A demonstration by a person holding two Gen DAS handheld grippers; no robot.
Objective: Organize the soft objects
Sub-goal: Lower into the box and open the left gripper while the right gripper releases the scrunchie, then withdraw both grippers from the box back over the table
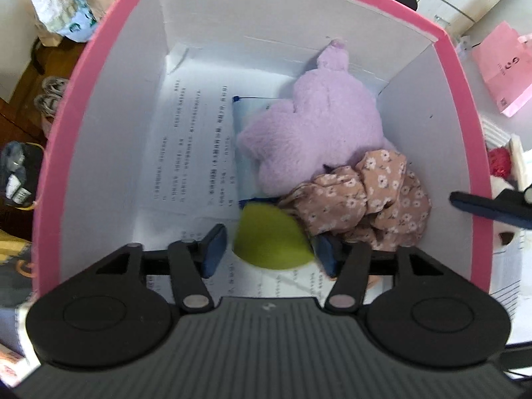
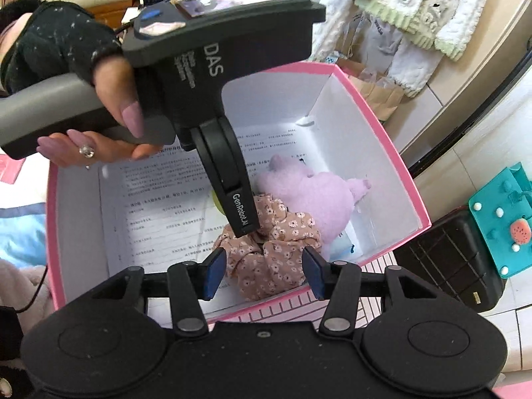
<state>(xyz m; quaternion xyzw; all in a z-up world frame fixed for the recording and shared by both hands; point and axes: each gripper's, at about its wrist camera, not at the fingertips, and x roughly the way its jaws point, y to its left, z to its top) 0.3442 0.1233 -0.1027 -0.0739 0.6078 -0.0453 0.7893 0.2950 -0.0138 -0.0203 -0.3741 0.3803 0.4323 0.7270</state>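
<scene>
**Both grippers over the pink box, jaws parted**

Left gripper (image 1: 271, 249) aimed steeply down into the pink box (image 1: 462, 106), gripped by a hand (image 2: 109, 113) in a dark sleeve with a ring on one finger. Jaws about half open, a blurred green soft object (image 1: 269, 239) between the blue pads; left pad clear of it with a visible gap, right pad at its edge, contact not discernible. No firm grip seen.

Right gripper (image 2: 262, 271) tilted down above the near rim of the box. Jaws about half open, nothing held; floral fabric (image 2: 276, 252) visible below, between the pads, untouched as far as can be told.

Inside the box, on printed paper sheets (image 1: 196, 139) lining the floor: purple plush toy (image 1: 316, 126) toward the far right corner, floral fabric bunched just beside it against the right wall, green object next to the fabric.

Outside: fluffy white-and-green garment (image 2: 415, 6) hanging beyond the box, teal toy board (image 2: 505, 222) at right.
</scene>
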